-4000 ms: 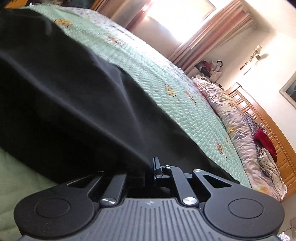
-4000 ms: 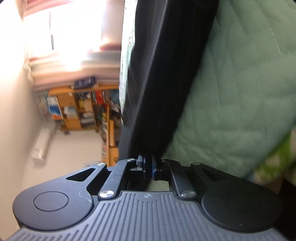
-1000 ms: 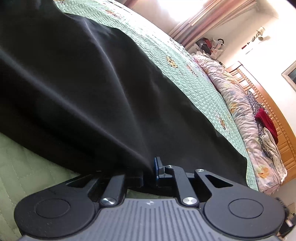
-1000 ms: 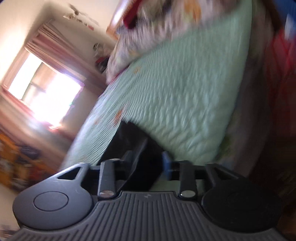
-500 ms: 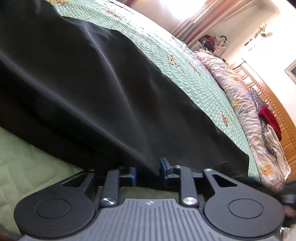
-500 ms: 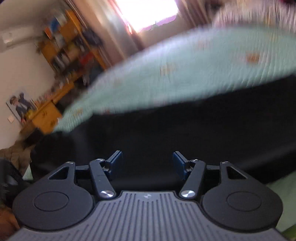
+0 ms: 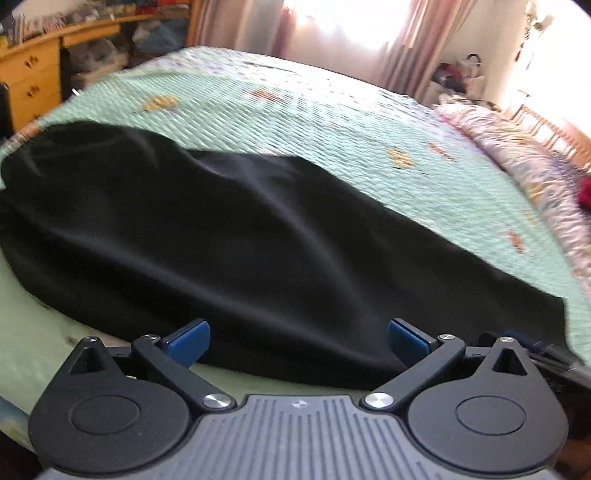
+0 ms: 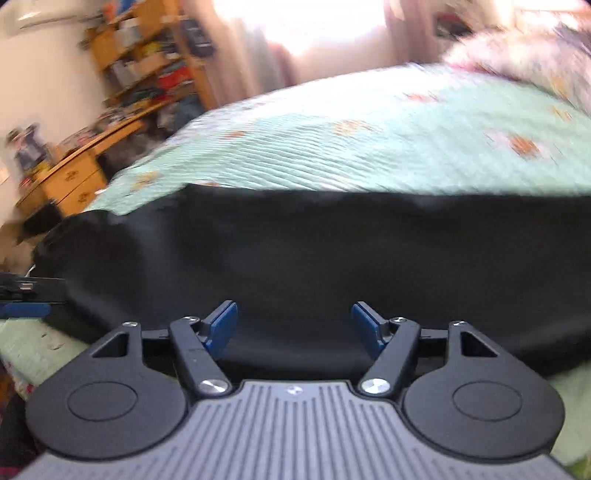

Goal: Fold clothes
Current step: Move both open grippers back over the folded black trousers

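Observation:
A black garment (image 7: pixel 240 236) lies spread across the near part of a green quilted bed (image 7: pixel 332 118). My left gripper (image 7: pixel 297 338) hovers open at the garment's near edge, its blue pads wide apart with nothing between them. The same black garment (image 8: pixel 332 251) fills the middle of the right wrist view, lying wide across the bed (image 8: pixel 369 147). There my right gripper (image 8: pixel 293 323) is open above the cloth's near edge, holding nothing. The other gripper's blue finger (image 8: pixel 22 308) shows at the left edge of that view.
A wooden desk with drawers (image 7: pixel 29 70) and cluttered shelves (image 8: pixel 147 66) stand beyond the bed's left side. A floral quilt (image 7: pixel 524 155) is bundled along the bed's right side, by a wooden headboard (image 7: pixel 554 129). A bright curtained window (image 7: pixel 351 22) is behind.
Both grippers have let go of the black garment and opened wide. The garment now lies on the bed, and both cameras have swung level to face it.

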`<state>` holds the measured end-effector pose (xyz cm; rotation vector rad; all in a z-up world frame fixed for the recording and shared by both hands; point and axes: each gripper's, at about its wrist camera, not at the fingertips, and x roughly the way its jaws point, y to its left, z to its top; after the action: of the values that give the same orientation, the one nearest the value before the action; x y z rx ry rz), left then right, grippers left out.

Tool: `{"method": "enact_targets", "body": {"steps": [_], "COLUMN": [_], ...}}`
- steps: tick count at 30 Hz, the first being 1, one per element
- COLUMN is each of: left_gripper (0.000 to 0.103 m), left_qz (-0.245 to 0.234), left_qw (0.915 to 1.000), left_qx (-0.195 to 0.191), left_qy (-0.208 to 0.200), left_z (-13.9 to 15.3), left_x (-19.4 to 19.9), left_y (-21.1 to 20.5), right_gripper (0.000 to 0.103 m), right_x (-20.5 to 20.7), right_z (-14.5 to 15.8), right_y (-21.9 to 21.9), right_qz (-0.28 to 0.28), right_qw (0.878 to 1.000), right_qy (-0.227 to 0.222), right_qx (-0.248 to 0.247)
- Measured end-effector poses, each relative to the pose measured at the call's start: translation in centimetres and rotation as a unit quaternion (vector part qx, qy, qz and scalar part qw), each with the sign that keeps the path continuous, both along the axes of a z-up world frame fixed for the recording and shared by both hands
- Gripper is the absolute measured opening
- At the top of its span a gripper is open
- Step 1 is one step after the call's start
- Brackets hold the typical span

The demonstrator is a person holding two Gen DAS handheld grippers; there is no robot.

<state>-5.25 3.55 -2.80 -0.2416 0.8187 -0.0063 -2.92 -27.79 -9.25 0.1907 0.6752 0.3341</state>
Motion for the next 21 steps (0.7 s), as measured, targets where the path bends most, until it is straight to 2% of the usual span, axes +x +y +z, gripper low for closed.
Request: {"method": "enact_targets", "body": {"steps": [2, 6, 11, 14, 17, 21], "left_gripper": [0.102, 0.102, 0.102, 0.102, 0.102, 0.102], "left_qz": [0.002, 0.005, 0.006, -0.008, -0.03, -0.042], "left_qw": [0.9998, 0.998, 0.9948, 0.995, 0.9951, 0.9895], "left_qx": [0.021, 0.064, 0.1, 0.1, 0.094, 0.122], "left_qy": [-0.001, -0.004, -0.02, -0.006, 0.015, 0.064], "left_z": [0.2, 0.6, 0.8, 0.1, -1.8, -5.4], "left_x": [0.7, 2.0, 4.0, 5.5, 7.1, 8.0], "left_y": [0.7, 2.1, 3.3, 3.6, 3.8, 3.9], "right_gripper": [0.07, 0.07, 0.071, 0.072, 0.072, 0.072], "right_x": [0.6, 2.7, 3.0, 2.4, 1.5, 1.1], "right_z": [0.8, 1.1, -1.3, -2.9, -2.9, -2.9], "right_y": [2.5, 7.0, 10.1, 11.1, 11.6, 11.0], "right_qz": [0.036, 0.073, 0.088, 0.088, 0.092, 0.098], "right_qw": [0.999, 0.997, 0.996, 0.995, 0.993, 0.992], "right_qy": [-0.011, -0.003, 0.019, 0.021, 0.01, 0.003], "right_qx": [-0.012, -0.018, -0.027, -0.041, -0.068, -0.081]}}
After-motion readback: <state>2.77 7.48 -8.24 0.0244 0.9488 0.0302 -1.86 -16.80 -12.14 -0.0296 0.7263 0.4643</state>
